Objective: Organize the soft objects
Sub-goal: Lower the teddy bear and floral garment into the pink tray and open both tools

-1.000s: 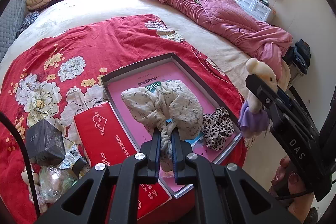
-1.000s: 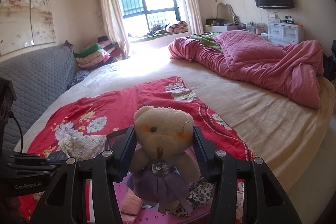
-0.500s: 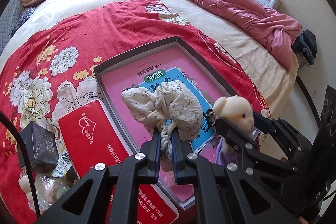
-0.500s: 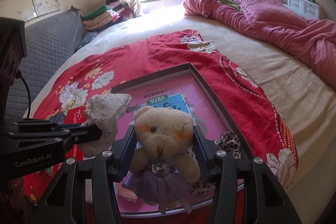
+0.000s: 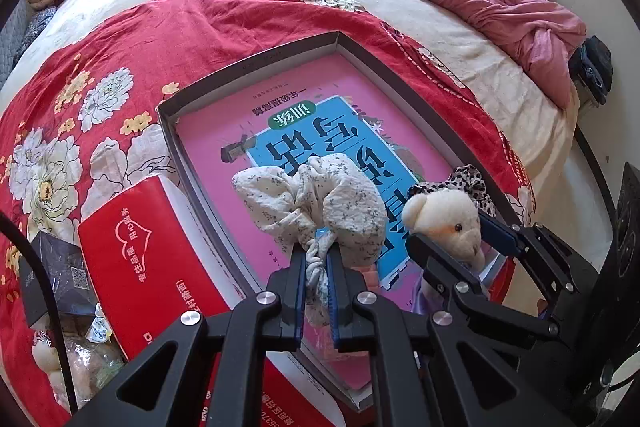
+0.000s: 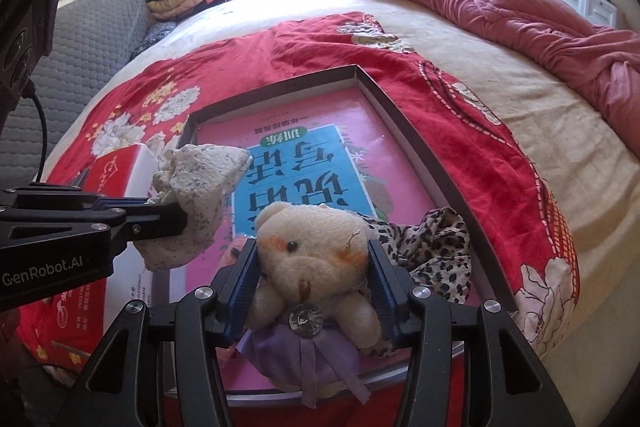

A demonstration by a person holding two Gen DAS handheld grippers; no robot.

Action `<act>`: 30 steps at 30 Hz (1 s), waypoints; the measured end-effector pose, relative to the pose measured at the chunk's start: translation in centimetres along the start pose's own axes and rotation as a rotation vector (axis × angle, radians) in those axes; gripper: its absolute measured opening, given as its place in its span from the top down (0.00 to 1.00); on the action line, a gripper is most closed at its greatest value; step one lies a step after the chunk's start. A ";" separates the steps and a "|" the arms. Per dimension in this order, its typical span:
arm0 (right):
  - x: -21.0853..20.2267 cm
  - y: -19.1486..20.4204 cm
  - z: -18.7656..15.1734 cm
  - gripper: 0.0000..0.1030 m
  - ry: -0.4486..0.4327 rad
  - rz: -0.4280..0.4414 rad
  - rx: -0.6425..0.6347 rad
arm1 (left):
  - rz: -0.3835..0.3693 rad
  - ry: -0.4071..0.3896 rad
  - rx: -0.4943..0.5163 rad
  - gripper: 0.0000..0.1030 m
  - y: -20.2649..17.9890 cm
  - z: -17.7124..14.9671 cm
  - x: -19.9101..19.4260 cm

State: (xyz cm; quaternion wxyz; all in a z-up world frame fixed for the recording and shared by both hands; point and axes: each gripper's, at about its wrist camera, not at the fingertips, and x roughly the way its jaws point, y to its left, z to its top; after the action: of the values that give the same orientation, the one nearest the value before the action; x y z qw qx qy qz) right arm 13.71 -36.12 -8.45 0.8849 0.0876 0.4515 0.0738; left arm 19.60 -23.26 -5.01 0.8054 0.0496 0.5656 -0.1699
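My left gripper (image 5: pixel 317 261) is shut on the knotted end of a white floral cloth bundle (image 5: pixel 320 207), which hangs over the grey-rimmed box (image 5: pixel 248 63). In the right wrist view the same bundle (image 6: pixel 200 195) sits at the left, above the box's near left part. My right gripper (image 6: pixel 312 267) is shut on a cream teddy bear (image 6: pixel 312 247) in a purple dress, its pads pressing the head on both sides. The bear (image 5: pixel 444 223) hovers over the box's near right corner. A leopard-print fabric (image 6: pixel 436 251) lies in that corner beside the bear.
A pink and blue book (image 6: pixel 304 163) lines the box floor. A red tissue pack (image 5: pixel 152 267) lies left of the box on the red floral blanket (image 5: pixel 120 47). A dark small box (image 5: pixel 60 267) and plastic-wrapped items (image 5: pixel 80 359) sit at the near left. A pink quilt (image 6: pixel 520 7) is heaped far right.
Both grippers have come lower and closer over the box with their loads still held. The bear has moved from beyond the box's right edge to over its near right corner.
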 end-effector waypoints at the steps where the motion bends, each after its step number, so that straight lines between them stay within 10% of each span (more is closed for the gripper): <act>1: 0.1 -0.2 0.0 0.48 0.000 -0.007 0.000 | 0.002 0.007 0.004 0.91 -0.1 -0.1 0.2; 30: 0.7 -0.1 -0.1 0.45 -0.011 -0.060 -0.048 | 0.045 0.050 0.054 0.89 -0.8 -0.6 2.0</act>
State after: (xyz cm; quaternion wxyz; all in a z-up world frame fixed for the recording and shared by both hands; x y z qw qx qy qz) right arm 14.06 -36.03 -9.09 0.8910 0.0532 0.4472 0.0574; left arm 19.40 -24.29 -6.99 0.7929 0.0886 0.5797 -0.1655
